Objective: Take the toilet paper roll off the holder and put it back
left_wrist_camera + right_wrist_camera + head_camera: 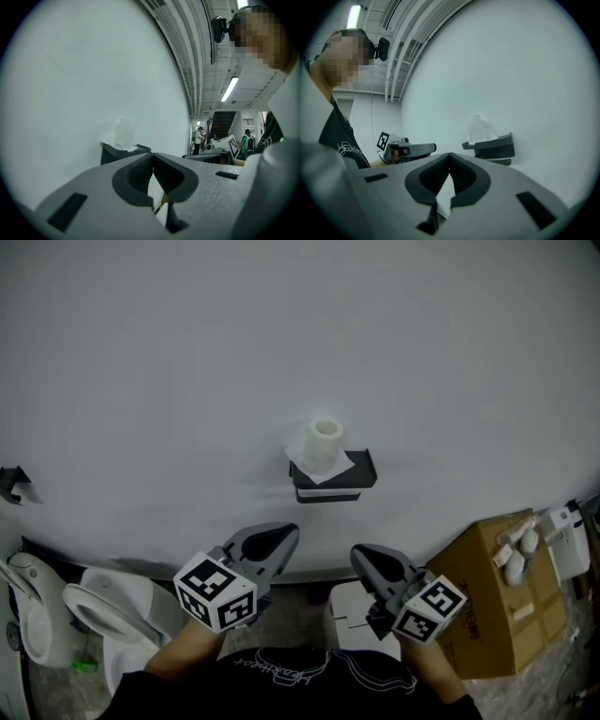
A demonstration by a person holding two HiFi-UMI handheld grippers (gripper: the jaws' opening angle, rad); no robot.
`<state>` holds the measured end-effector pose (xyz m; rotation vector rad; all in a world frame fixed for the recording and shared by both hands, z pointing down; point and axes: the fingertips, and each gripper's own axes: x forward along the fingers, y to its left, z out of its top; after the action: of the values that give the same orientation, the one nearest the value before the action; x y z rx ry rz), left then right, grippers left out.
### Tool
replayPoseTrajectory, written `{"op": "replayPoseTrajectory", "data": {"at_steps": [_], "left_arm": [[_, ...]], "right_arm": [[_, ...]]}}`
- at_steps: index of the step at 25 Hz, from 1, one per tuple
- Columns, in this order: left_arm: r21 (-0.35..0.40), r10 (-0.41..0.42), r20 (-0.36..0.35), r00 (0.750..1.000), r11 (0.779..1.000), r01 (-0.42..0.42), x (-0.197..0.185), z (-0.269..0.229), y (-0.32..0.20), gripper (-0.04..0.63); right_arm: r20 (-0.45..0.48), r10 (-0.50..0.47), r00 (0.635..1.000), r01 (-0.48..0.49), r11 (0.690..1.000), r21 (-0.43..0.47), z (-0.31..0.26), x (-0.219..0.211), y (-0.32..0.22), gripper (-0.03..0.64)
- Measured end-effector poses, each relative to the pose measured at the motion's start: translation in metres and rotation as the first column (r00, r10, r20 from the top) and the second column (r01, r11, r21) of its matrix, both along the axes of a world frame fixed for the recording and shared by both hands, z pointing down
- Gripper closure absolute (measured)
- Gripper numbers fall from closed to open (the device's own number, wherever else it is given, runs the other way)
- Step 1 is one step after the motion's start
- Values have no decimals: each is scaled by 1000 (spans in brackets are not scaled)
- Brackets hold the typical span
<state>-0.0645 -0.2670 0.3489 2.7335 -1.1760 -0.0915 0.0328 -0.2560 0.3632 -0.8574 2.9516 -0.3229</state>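
The toilet paper roll (pixel 324 442) was seen as soft white paper, the holder (pixel 356 474) as dark matt plastic, the wall (pixel 281 334) as smooth matt white, the box (pixel 487 601) as brown cardboard.

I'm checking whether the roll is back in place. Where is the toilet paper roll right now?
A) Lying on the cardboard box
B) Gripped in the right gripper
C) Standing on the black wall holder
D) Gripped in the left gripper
C: the toilet paper roll stands upright on the black holder on the wall, while the left gripper and right gripper are both shut on nothing, short of it.
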Motion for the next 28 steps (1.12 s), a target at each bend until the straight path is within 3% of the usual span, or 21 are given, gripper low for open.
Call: {"op": "replayPoseTrajectory", "data": {"at_steps": [10,28], "left_arm": [[-43,-6,-31,1000,999,5,-5,17,30,589],[-47,3,7,1000,999,-3,-2,21,62,589]], "right_arm": [[-19,-15,1000,16,999,32,-2,-8,26,612],[1,-17,1000,17,1000,16,8,-14,51,612]]}}
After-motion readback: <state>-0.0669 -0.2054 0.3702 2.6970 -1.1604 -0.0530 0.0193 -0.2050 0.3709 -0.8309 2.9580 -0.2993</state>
